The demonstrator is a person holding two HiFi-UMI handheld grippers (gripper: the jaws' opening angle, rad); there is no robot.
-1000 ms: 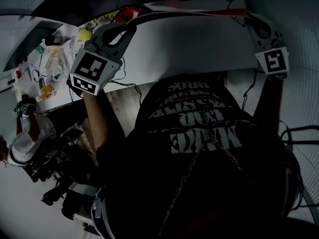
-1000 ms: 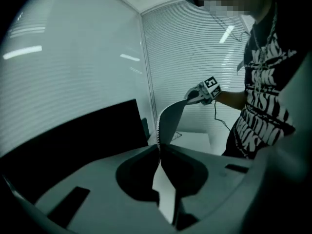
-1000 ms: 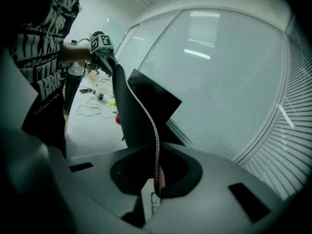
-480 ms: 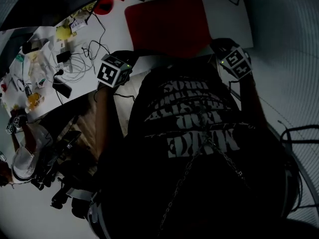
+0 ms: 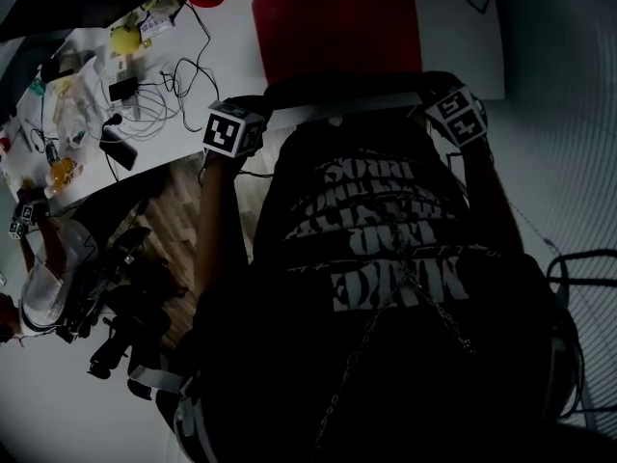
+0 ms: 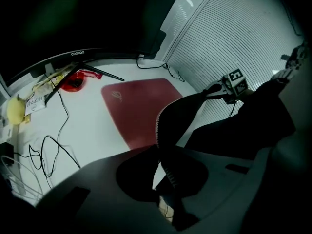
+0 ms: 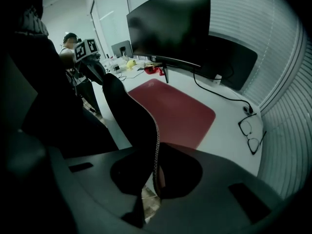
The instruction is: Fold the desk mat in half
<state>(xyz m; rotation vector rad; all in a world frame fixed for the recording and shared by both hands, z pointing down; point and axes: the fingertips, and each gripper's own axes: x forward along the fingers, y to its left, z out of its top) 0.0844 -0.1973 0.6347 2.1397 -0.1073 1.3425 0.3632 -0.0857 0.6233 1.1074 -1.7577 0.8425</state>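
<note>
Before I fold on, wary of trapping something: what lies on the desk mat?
The desk mat shows a bare red face; glasses lie beside it. Its raised edge, clamped in left gripper and right gripper, hides what's beneath.

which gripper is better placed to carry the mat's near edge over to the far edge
Right, marginally: left gripper and right gripper are both shut on the desk mat, near edge raised, but a monitor stand leg crowds its far left corner.

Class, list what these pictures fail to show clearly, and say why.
Mat logo: left gripper view, too small to read.
Monitor top corner: right gripper view, cut off by the top edge.
Clutter: head view, too small and dim to name.
Mat's fold line: head view, hidden behind its lifted edge.
</note>
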